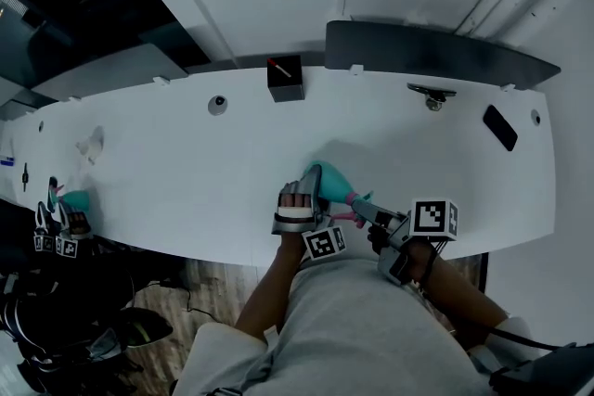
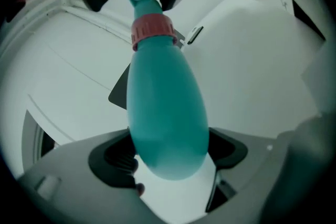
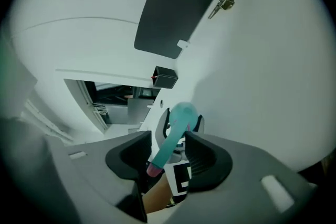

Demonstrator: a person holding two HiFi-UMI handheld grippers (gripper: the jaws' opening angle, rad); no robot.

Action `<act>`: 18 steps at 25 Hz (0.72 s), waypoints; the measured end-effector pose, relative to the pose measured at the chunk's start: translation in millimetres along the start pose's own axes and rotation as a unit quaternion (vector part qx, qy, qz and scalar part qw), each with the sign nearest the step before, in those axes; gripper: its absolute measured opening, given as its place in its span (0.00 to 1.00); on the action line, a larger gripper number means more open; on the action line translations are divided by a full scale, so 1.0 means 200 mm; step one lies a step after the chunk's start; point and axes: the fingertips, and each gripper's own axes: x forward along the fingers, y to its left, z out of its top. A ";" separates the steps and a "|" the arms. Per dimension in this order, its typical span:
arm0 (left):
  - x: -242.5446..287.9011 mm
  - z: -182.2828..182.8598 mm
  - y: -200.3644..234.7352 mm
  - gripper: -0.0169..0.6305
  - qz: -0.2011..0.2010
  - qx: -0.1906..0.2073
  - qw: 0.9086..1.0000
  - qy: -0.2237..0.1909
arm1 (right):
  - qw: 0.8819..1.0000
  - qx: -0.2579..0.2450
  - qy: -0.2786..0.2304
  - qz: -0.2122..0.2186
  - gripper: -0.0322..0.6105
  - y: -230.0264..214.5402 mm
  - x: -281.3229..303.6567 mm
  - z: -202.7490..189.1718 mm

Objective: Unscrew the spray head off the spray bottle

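Left gripper clamped the bottle by its fat base, over the table's near edge. Its smooth, light plastic would probably squash and slip. The right gripper stood with jaws apart around the pink collar, the better hold for twisting.

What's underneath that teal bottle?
Only white table shows around the spray bottle, gripped by the left gripper; the bottle and gripper cover the patch directly below.
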 end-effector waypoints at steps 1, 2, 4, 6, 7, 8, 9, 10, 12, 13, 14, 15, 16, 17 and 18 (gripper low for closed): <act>0.00 0.00 0.00 0.66 0.003 0.008 1.000 0.005 | 1.000 -0.002 0.001 -0.008 0.33 -0.02 0.01 0.00; 0.00 -0.01 0.01 0.66 0.005 0.015 1.000 0.010 | 1.000 -0.008 0.002 -0.015 0.31 -0.04 0.01 0.00; 0.00 -0.01 0.01 0.66 0.005 0.026 1.000 0.015 | 0.999 -0.027 0.007 -0.025 0.28 -0.06 0.00 0.01; -0.01 -0.01 0.01 0.65 0.002 0.034 0.999 0.014 | 0.998 -0.059 0.020 -0.033 0.27 -0.07 0.00 0.01; -0.02 -0.01 0.01 0.65 0.000 0.036 0.999 0.012 | 0.996 -0.074 0.026 -0.036 0.27 -0.08 -0.01 0.01; -0.02 -0.01 -0.01 0.65 -0.003 0.035 0.999 0.010 | 0.995 -0.089 0.032 -0.038 0.27 -0.09 -0.01 0.01; -0.03 0.00 -0.02 0.65 -0.009 0.034 0.999 0.008 | 0.993 -0.104 0.037 -0.041 0.27 -0.09 -0.02 0.01; -0.03 0.00 -0.04 0.65 -0.016 0.031 0.999 0.008 | 0.991 -0.122 0.042 -0.045 0.26 -0.10 -0.02 0.02; -0.03 0.01 -0.05 0.65 -0.022 0.020 1.000 0.008 | 0.982 -0.169 0.055 -0.058 0.25 -0.10 -0.03 0.02; -0.03 0.01 -0.05 0.65 -0.022 0.014 1.000 0.008 | 0.976 -0.197 0.062 -0.066 0.24 -0.10 -0.04 0.02; -0.03 0.02 -0.05 0.65 -0.024 0.008 1.000 0.008 | 0.968 -0.227 0.069 -0.075 0.24 -0.10 -0.04 0.02; -0.04 0.02 -0.06 0.65 -0.028 0.000 1.000 0.008 | 0.959 -0.261 0.077 -0.085 0.24 -0.10 -0.05 0.02; -0.04 0.02 -0.07 0.65 -0.035 -0.008 0.999 0.007 | 0.946 -0.298 0.085 -0.095 0.23 -0.10 -0.05 0.01; -0.04 0.03 -0.08 0.65 -0.043 -0.018 0.999 0.005 | 0.930 -0.339 0.096 -0.103 0.23 -0.10 -0.05 0.01; -0.04 0.03 -0.10 0.65 -0.053 -0.030 0.998 0.001 | 0.908 -0.389 0.108 -0.111 0.23 -0.09 -0.05 0.00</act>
